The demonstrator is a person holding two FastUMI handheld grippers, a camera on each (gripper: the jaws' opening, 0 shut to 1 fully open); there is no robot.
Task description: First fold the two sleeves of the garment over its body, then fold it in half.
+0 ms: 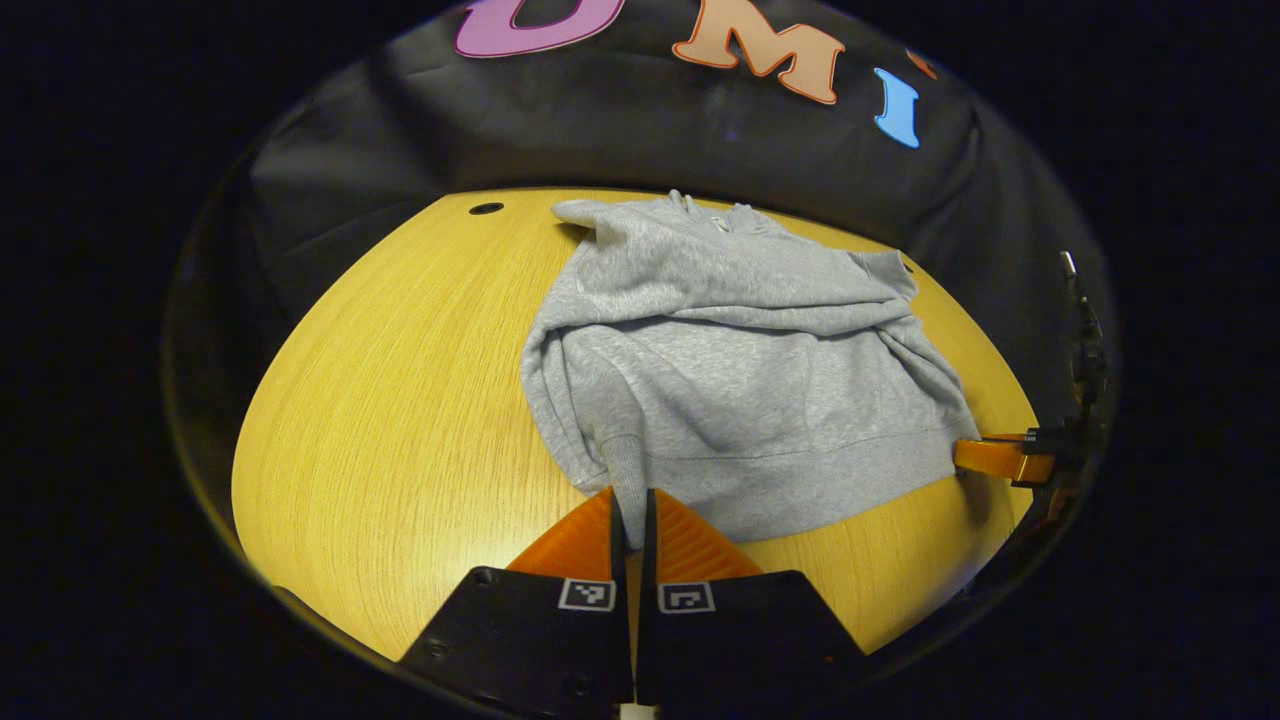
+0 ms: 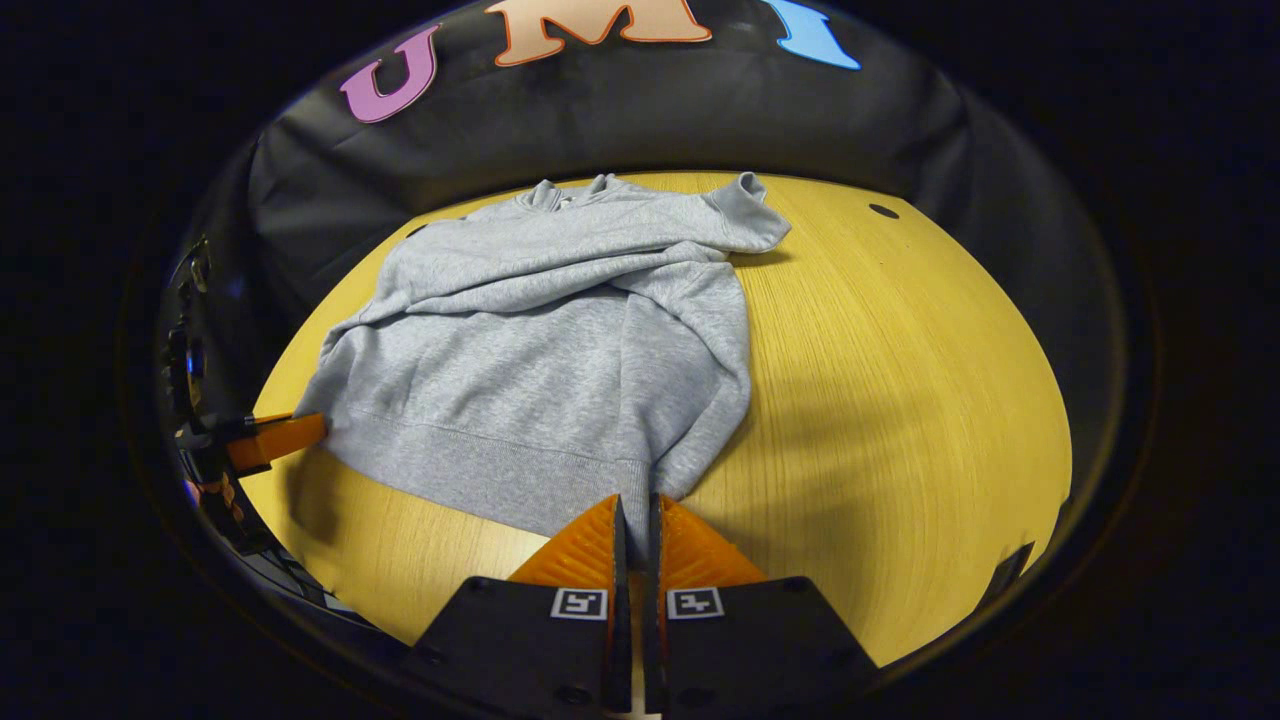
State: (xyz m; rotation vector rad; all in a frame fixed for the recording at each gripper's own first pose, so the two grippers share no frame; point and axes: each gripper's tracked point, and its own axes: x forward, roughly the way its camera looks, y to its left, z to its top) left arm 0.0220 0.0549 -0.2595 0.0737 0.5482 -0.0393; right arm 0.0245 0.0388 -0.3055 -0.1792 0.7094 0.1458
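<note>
A grey sweatshirt (image 1: 730, 370) lies flat on the wooden table (image 1: 400, 420), straight ahead of both tools, with its 2 sleeves already folded across the body. Its ribbed hem (image 1: 800, 480) is the near edge, and its collar points toward the far black cloth wall (image 1: 620, 130).

In the left gripper view, the left gripper (image 1: 630, 505) has its 2 orange fingers pressed together on the hem's near corner, a strip of grey cloth pinched between the tips. Far off to its right, the other tool's orange finger (image 1: 1000, 458) meets the opposite hem corner.

In the right gripper view, the right gripper (image 2: 634, 510) likewise clamps the hem (image 2: 500, 460) at the corner just before its tips, fingers closed on the sweatshirt (image 2: 560, 340). The left tool's orange finger (image 2: 278, 438) shows far to its left, touching the fabric edge.
</note>
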